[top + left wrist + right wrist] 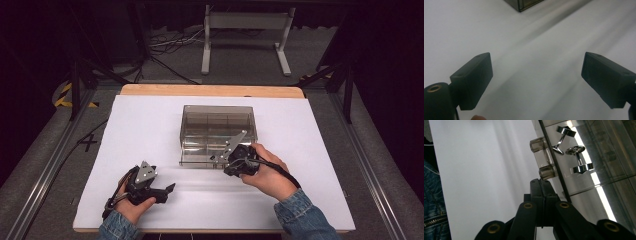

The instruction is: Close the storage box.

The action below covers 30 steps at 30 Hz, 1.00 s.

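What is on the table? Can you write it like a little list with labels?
Table cover: white sheet over a wooden board
Box: clear smoky plastic box, lid shut, in the middle of the sheet
Handle: clear knob on the box front
Inside the box: two shiny cufflinks
Right tongs: shut, tips just below the handle, holding nothing
Left tongs: open, over bare sheet, apart from the box
Hands: denim sleeves at the near edge
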Each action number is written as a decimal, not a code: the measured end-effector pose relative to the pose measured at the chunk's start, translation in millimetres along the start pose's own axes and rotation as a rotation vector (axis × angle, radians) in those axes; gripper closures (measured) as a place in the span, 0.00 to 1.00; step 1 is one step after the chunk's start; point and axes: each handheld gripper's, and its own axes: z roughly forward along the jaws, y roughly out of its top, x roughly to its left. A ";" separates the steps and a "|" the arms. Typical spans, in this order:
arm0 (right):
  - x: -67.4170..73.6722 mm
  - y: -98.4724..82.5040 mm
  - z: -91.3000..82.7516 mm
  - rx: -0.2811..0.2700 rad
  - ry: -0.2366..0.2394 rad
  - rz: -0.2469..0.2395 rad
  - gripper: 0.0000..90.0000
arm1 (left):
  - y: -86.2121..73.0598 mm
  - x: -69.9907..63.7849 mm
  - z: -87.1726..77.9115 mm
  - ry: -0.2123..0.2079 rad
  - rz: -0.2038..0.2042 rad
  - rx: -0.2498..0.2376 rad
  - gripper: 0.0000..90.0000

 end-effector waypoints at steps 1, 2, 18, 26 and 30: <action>-0.2 0.2 -0.3 0.003 -0.002 0.001 1.00 | -0.1 0.0 0.1 0.000 -0.001 -0.001 0.12; -0.4 0.4 -0.3 0.001 -0.003 0.003 1.00 | -0.1 0.1 0.2 0.000 -0.001 -0.001 0.12; -11.5 6.5 -4.9 -0.039 -0.051 0.049 1.00 | -0.1 -0.4 0.8 -0.003 -0.010 -0.001 0.12; -22.4 8.7 -1.3 -0.060 -0.083 0.066 1.00 | -0.1 -0.1 0.6 -0.004 -0.011 -0.002 0.12; -26.1 9.5 0.3 -0.067 -0.099 0.079 1.00 | -0.1 -0.2 0.7 -0.004 -0.010 -0.002 0.12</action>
